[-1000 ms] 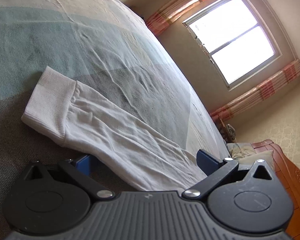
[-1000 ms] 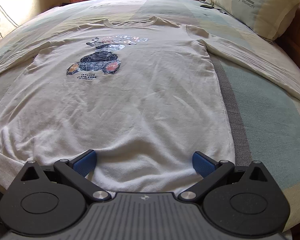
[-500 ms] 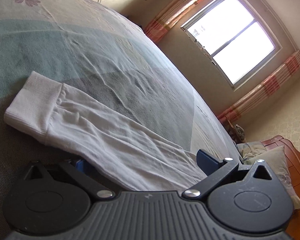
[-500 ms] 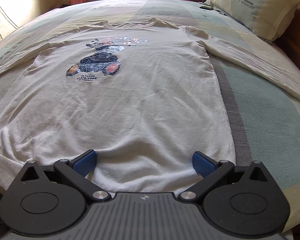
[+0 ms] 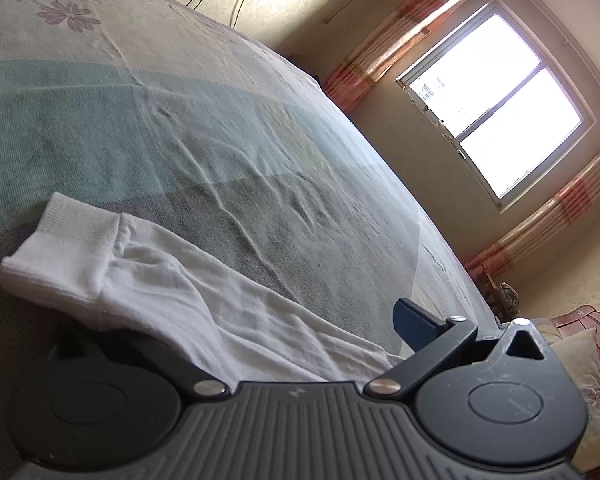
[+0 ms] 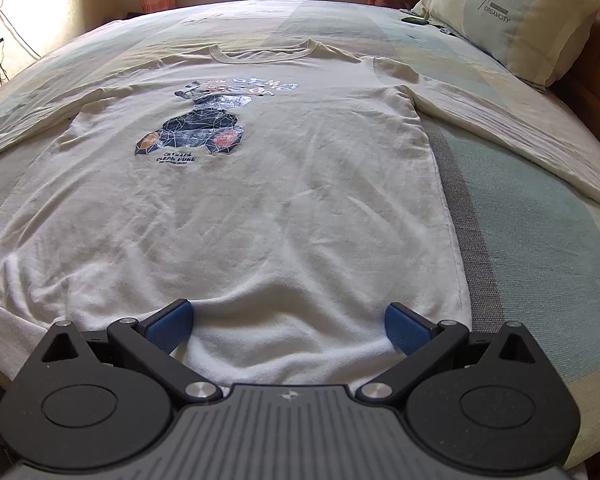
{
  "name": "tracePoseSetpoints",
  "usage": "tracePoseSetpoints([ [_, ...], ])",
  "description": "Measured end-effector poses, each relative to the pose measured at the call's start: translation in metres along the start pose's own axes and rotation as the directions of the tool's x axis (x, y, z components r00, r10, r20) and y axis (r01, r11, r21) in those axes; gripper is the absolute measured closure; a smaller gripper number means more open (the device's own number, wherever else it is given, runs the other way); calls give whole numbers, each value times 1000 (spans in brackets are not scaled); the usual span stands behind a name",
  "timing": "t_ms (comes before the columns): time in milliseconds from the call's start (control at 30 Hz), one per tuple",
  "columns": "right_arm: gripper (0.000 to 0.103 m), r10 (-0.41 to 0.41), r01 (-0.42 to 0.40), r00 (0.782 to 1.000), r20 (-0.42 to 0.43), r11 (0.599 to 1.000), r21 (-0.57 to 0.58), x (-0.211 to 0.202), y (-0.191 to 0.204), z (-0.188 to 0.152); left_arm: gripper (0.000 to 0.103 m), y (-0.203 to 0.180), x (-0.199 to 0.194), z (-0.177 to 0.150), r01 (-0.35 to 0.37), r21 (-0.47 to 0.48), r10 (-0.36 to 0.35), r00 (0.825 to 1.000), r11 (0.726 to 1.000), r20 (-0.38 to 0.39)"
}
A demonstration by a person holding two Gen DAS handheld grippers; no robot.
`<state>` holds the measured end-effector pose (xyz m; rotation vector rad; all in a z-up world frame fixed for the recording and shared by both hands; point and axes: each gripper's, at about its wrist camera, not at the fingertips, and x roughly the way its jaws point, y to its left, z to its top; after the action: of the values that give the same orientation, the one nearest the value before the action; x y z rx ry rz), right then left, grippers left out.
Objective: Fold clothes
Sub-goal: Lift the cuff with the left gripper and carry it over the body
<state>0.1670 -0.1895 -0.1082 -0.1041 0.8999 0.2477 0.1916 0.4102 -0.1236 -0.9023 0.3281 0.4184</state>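
Two blue fingers point(image 6: 168, 326) astride one shirt point(image 6: 260, 208).

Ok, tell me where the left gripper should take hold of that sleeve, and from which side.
Grip the sleeve just behind its ribbed cuff, coming in low from the near edge. The left gripper already straddles it, open, and the cuff's thick, bunched band gives the fingers a raised edge to pinch off the bedspread.

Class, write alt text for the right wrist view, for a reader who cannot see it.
A cream long-sleeved shirt with a dark geometric bear print lies flat, face up, on a bed, sleeves spread to both sides. The right tool sits open at the shirt's near hem, its blue fingertips either side of the fabric. A pillow lies at the far right.
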Motion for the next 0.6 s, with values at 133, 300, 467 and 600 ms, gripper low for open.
tracePoseSetpoints([
  [133, 0, 14, -14, 1000, -7, 1000, 7, -3, 2, 3, 1, -10, -7, 9, 30, -14, -30, 1000, 999, 2],
  [300, 0, 102, -102, 994, 27, 995, -6, -18, 12, 9, 1, -36, -8, 16, 58, 33, -57, 998, 998, -31],
  [467, 0, 195, -194, 981, 14, 980, -50, -33, 30, 16, 1, -69, -9, 18, 94, 82, -89, 994, 992, -63],
  [600, 0, 255, -254, 967, 0, 964, -83, -44, 43, 17, 1, -96, -8, 20, 122, 95, -114, 990, 988, -86],
])
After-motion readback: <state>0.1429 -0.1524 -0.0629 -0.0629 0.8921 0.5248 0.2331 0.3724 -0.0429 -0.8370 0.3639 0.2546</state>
